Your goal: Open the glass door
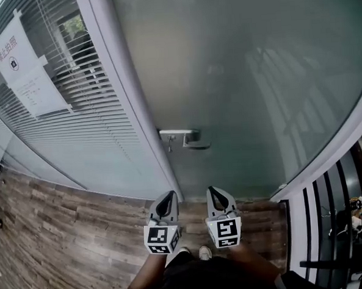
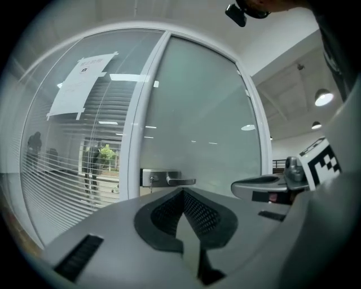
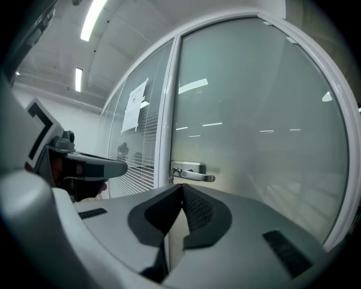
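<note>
A frosted glass door (image 1: 244,76) stands shut in front of me, with a silver lever handle (image 1: 190,139) on a lock plate near its left edge. The same handle (image 2: 176,180) shows in the left gripper view, and the handle (image 3: 194,176) shows again in the right gripper view. My left gripper (image 1: 168,195) and right gripper (image 1: 213,190) are held side by side, well short of the door, below the handle. Both have their jaws together with nothing between them. From the left gripper (image 2: 183,191) and the right gripper (image 3: 181,185) the handle lies straight ahead, apart from the tips.
A white door frame post (image 1: 125,83) separates the door from a glass wall with blinds (image 1: 75,117) on the left, where paper notices (image 1: 23,65) hang. A black railing (image 1: 332,217) runs at the right. Wood floor (image 1: 64,233) lies below, with the person's shoes (image 1: 197,253) behind the grippers.
</note>
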Demonstrator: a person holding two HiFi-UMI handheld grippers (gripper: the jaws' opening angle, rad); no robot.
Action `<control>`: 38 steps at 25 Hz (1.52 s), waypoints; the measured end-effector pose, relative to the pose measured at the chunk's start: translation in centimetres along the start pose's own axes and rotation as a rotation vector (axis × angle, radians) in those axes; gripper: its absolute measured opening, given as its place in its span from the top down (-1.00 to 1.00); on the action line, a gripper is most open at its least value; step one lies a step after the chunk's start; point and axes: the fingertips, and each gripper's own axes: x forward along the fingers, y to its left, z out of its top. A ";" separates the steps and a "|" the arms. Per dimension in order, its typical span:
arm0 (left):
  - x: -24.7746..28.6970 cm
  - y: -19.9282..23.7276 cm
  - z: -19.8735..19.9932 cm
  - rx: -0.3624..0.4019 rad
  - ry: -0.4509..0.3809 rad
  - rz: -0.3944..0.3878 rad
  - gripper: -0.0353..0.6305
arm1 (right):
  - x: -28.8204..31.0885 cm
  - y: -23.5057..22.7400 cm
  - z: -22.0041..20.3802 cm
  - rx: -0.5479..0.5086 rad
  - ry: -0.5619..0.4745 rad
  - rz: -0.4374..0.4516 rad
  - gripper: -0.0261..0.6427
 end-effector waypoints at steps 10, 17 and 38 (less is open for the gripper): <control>5.9 2.0 -0.5 0.053 0.014 -0.052 0.89 | 5.4 -1.9 0.8 -0.045 0.009 -0.038 0.88; 10.5 3.5 1.0 0.054 -0.032 -0.098 0.89 | 9.4 -3.0 1.6 -0.140 0.026 -0.007 0.87; 15.2 6.0 0.1 -0.001 0.006 -0.176 0.89 | 18.2 -2.2 -3.6 -0.900 0.587 0.426 0.47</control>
